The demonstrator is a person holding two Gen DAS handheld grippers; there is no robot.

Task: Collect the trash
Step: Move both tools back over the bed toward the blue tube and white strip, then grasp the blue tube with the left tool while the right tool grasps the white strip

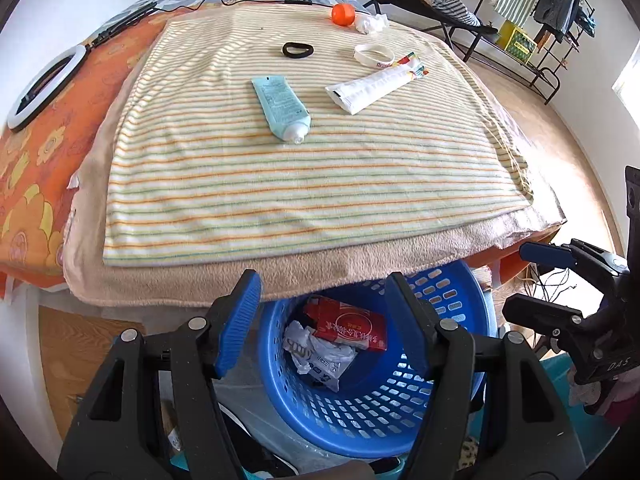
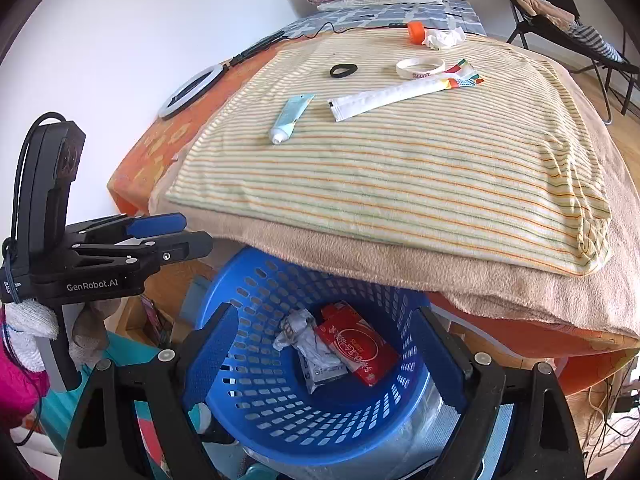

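Basket (image 1: 372,408) tucked under bed's near edge for drops; left gripper (image 1: 324,320) and right gripper (image 2: 326,354) hover released, empty; tube (image 1: 282,108) mid-blanket remains.

Blue basket (image 1: 452,292) far rim hidden under beige blanket (image 1: 320,268); red packet (image 2: 358,344) print unreadable.

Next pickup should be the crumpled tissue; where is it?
The crumpled tissue lies at the striped towel's far edge in both views, right beside the orange ball.
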